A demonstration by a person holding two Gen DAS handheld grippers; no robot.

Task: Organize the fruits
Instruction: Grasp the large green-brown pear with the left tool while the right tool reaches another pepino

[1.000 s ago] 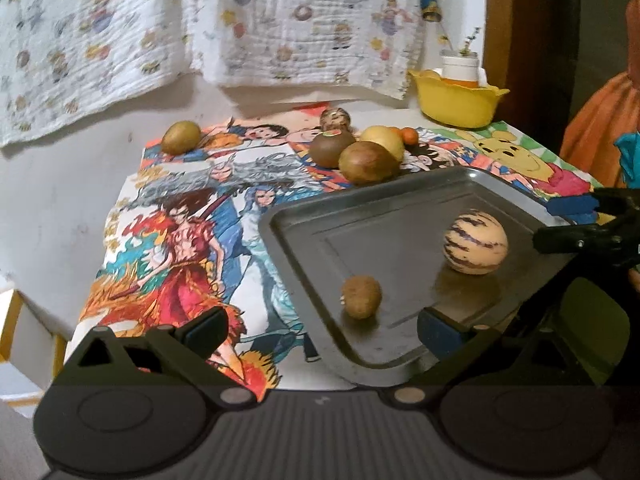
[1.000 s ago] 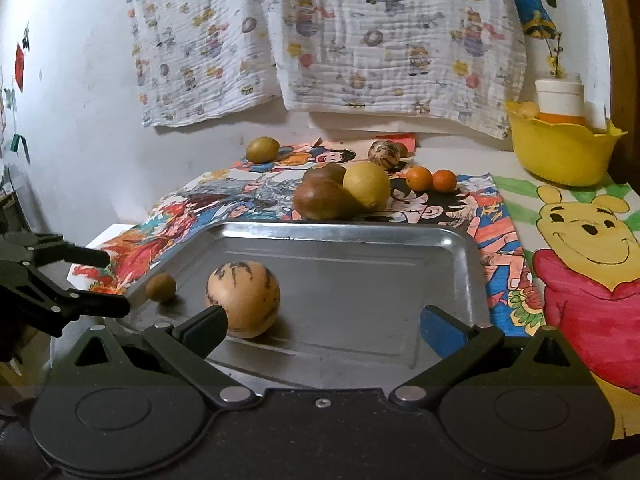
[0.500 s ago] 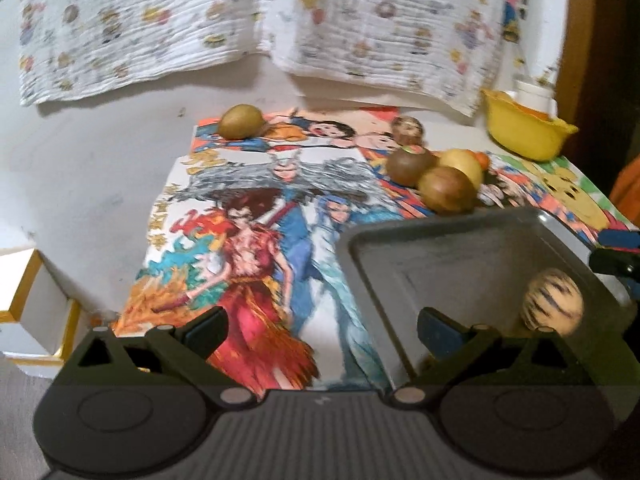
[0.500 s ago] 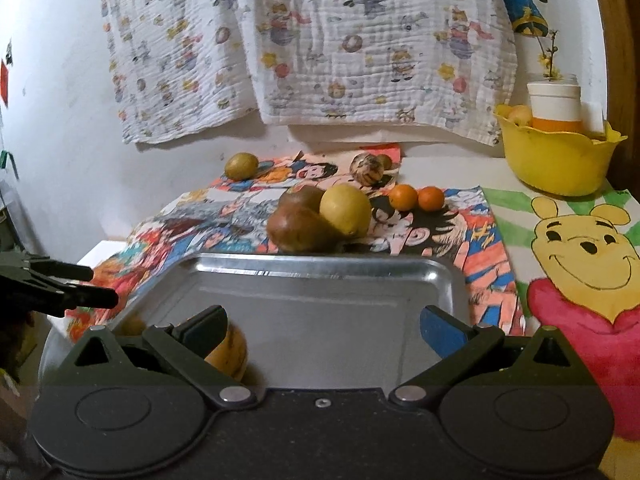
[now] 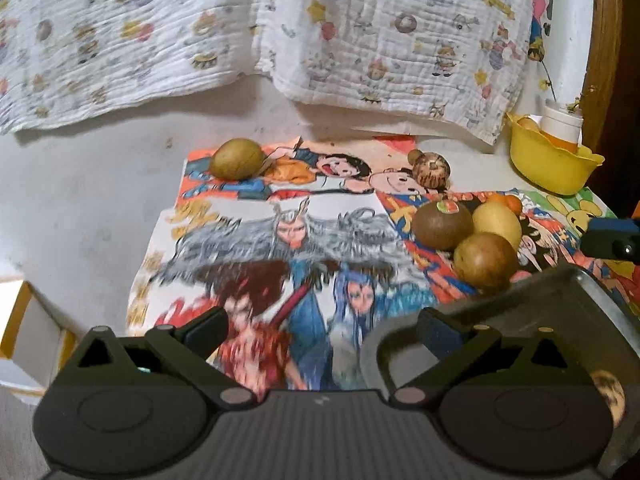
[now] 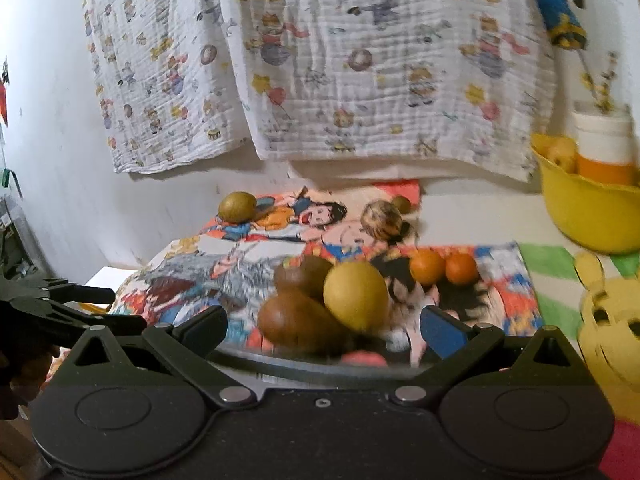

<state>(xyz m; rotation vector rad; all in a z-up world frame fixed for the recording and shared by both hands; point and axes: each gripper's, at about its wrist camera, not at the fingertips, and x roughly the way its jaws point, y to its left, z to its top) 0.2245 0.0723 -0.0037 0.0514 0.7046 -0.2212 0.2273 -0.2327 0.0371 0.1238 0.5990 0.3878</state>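
My left gripper (image 5: 320, 328) is open and empty above the cartoon mat (image 5: 288, 240), left of the metal tray (image 5: 568, 304). A striped melon (image 5: 608, 396) in the tray is mostly hidden behind the gripper body. My right gripper (image 6: 322, 326) is open and empty over the tray's far rim (image 6: 304, 364). Just beyond it lie a brown pear (image 6: 296, 322), a yellow fruit (image 6: 355, 294) and a dark brown fruit (image 6: 308, 274); these also show in the left wrist view (image 5: 484, 260). Two oranges (image 6: 442, 266), a green-brown fruit (image 5: 237, 158) and a striped round fruit (image 5: 431, 169) lie farther back.
A yellow bowl (image 5: 554, 164) with a white and orange container (image 6: 606, 148) stands at the back right. A printed cloth (image 5: 360, 32) hangs on the wall behind. The left gripper also shows at the left of the right wrist view (image 6: 60, 312). A white box (image 5: 28, 344) sits beyond the table's left edge.
Both grippers moved forward toward the loose fruits. The tray and its melon slid to the lower edges of the views. Both jaws stayed open.
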